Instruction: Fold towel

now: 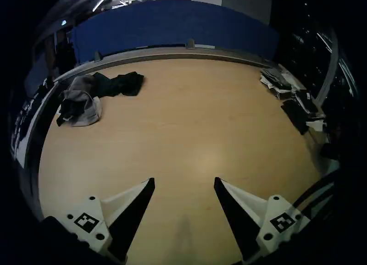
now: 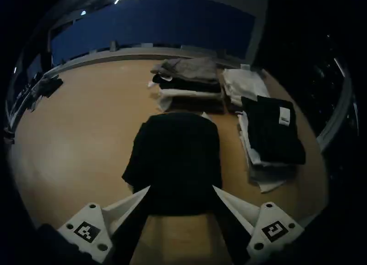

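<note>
Tabletop (image 2: 69, 141): black towel (image 2: 176, 159) dead ahead of right gripper (image 2: 181, 187) (nearer, jaws apart), long axis pointing away; left gripper (image 1: 183, 178) jaws also apart.

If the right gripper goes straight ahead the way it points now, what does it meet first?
Probably the folded black towel, directly ahead of the right gripper; its near edge seems already between the fingers.

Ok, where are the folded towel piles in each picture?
Left gripper view: the folded towel piles sit far off at the right edge of the table.
Right gripper view: they are close, middle and right, beyond the black towel.
Shared landmark: the blue wall along the table's far side.
</note>
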The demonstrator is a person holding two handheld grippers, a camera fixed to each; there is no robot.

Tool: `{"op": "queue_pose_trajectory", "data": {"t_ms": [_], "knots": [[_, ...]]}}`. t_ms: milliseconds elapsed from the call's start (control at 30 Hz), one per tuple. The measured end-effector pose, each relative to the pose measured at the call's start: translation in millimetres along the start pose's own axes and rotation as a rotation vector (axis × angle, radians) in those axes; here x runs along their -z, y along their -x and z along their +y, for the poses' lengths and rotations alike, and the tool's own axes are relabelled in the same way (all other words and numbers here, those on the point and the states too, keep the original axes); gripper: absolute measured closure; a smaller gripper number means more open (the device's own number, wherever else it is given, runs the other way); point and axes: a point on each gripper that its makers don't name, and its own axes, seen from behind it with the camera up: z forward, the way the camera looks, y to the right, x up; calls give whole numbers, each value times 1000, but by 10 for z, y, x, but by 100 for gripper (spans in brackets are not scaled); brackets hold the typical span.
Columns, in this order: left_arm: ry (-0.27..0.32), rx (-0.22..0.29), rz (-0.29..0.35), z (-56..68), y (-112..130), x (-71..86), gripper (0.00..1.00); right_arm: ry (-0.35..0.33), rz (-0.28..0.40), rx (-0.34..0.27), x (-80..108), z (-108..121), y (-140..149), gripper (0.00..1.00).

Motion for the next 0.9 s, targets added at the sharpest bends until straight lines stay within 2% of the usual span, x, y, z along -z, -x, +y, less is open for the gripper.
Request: {"op": "queue_pose_trajectory", "data": {"t_ms": [200, 467, 700, 900], "knots": [[-7, -4, -8, -20, 40, 9, 4, 1, -38, -39, -118, 75, 186, 15], [-9, -8, -14, -15, 60, 0, 4, -15, -20, -54, -206, 69, 233, 15], [-2, -12, -14, 21, 35, -12, 4, -18, -7, -81, -150, 62, 187, 15], [-4, -16, -10, -3, 10, -6, 4, -19, 32, -81, -47, -19, 97, 14]]}}
